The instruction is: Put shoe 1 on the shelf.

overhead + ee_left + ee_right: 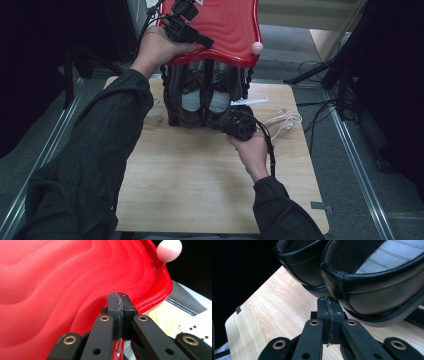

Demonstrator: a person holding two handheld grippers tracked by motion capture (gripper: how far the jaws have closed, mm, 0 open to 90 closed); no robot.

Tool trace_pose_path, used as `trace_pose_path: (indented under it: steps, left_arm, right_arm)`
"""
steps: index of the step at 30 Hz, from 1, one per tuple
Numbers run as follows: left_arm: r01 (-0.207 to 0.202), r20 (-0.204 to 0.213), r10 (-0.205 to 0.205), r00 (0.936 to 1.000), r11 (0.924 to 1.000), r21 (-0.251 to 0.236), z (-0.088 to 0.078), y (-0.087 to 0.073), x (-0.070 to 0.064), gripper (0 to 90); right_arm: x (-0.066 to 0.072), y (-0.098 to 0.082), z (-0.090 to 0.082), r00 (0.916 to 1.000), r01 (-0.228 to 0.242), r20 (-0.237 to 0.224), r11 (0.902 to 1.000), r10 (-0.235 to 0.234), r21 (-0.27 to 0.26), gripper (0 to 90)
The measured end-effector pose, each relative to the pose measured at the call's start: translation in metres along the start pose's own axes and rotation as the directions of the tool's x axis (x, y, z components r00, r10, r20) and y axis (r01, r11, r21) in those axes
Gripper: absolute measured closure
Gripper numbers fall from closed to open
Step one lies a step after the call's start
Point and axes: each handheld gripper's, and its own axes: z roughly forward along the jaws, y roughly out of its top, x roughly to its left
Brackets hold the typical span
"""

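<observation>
- Left tool (119, 315) is clenched on the bottom rim of the red lid (225, 25), holding it tipped up over the dark case (172, 95) at the back of the surface (200, 175). The grip is just a thin pinch on a smooth edge, so I'd say the lid could slide out and drop onto the shoes (205, 97).
- Right tool (329, 312) is shut tight with nothing between its jaws as far as I can see, sitting right at the heel of the nearer shoe (382, 297). With no hold there, any pull probably just skates off the leather.
- Shoes sit side by side in the case under the lid. Nudging one heel could shove the pair crooked or push the case back.
- The white cable (282, 120) lies near the right hand (252, 150) and could snag on a drag-out.
- The pink ball (256, 48) on the lid's corner could catch something if the lid swings.
</observation>
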Motion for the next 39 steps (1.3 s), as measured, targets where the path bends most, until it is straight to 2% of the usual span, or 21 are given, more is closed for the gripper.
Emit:
trace_pose_path:
  steps: [4, 17, 23, 27, 39]
  left_arm:
    - [-0.002, -0.003, 0.002, 1.0, 1.0, 0.003, 0.001, 0.0, 0.0, 89.6]
    - [0.0, -0.008, 0.0, 1.0, 1.0, 0.006, 0.0, 0.0, 0.0, 89.7]
    - [0.006, -0.006, -0.006, 1.0, 1.0, 0.007, 0.001, 0.0, 0.001, 89.8]
    - [0.007, -0.006, -0.007, 1.0, 0.9999, 0.008, 0.0, 0.0, 0.001, 89.8]
    - [0.019, -0.003, -0.019, 0.9998, 0.9998, 0.007, 0.0, 0.0, 0.001, 89.8]
  right_arm:
    - [0.0, 0.002, -0.001, 0.9999, 0.016, 0.006, 0.9998, -0.016, 0.009, 90.0]
    - [-0.001, 0.008, -0.002, 0.9999, 0.008, 0.006, 0.9994, -0.009, 0.034, 90.0]
    - [-0.005, 0.013, -0.007, 0.9998, -0.003, 0.02, 0.9997, 0.002, 0.023, 90.0]
    - [-0.006, 0.013, -0.006, 0.9999, -0.007, 0.012, 0.9997, 0.007, 0.023, 90.0]
    - [-0.013, 0.021, -0.009, 0.9988, -0.023, 0.043, 0.9995, 0.022, 0.02, 90.0]
